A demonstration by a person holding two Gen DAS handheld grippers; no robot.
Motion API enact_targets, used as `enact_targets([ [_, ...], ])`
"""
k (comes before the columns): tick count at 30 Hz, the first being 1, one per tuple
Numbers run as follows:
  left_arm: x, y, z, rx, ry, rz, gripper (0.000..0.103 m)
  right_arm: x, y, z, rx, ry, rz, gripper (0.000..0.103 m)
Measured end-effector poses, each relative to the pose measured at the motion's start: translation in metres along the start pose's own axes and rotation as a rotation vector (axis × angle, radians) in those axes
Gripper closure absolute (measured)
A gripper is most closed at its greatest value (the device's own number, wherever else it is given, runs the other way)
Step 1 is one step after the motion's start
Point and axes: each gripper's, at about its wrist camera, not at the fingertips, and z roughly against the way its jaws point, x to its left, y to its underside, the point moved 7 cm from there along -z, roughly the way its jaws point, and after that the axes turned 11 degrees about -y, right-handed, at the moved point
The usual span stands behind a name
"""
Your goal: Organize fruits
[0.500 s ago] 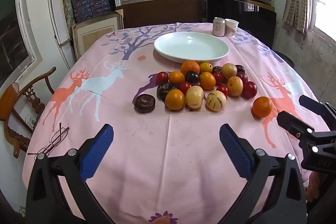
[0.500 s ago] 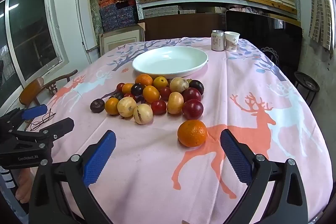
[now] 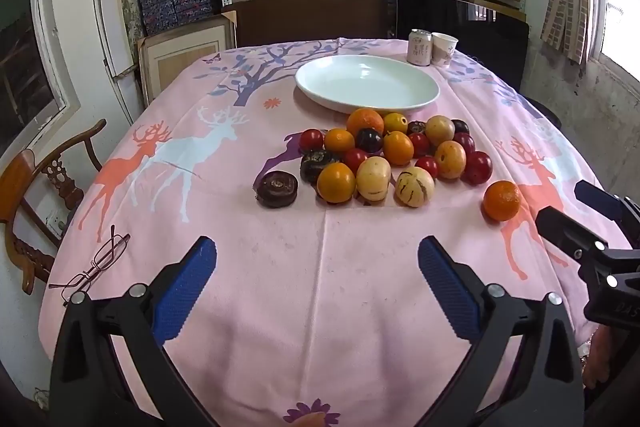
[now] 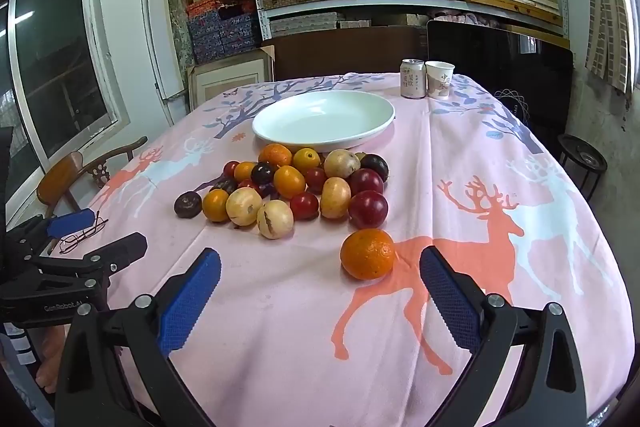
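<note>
- We note the fruit pile (image 3: 394, 155) in mid-table on the pink deer tablecloth (image 3: 248, 291), just in front of the white plate (image 3: 366, 83); the plate holds nothing.
- One orange (image 4: 368, 253) lies apart from the pile, on its right, near the right gripper (image 4: 320, 303).
- A dark flat fruit (image 3: 277, 189) sits just left of the pile.
- Versus half a second ago: we see no fruit displaced; both views look nearly the same.
- Left gripper (image 3: 316, 291): jaws spread wide, nothing between them, over bare cloth short of the pile.
- Right gripper: jaws likewise spread, empty; the orange lies just ahead of the gap.
- Around: can (image 3: 420, 47) and paper cup (image 3: 444, 49) behind the plate, touching or nearly so; eyeglasses (image 3: 94, 261) at the left edge; wooden chair (image 3: 36, 187) beyond.
- Nothing stands between either gripper and the fruit.
</note>
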Motion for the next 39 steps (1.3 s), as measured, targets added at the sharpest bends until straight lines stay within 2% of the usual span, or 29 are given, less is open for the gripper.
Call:
enact_targets([
  [39,0.0034,0.0059,-0.0025,0.012,-0.001,0.000,0.004,0.0060,0.0026,-0.0001,0.011,-0.012,-0.012,0.003],
])
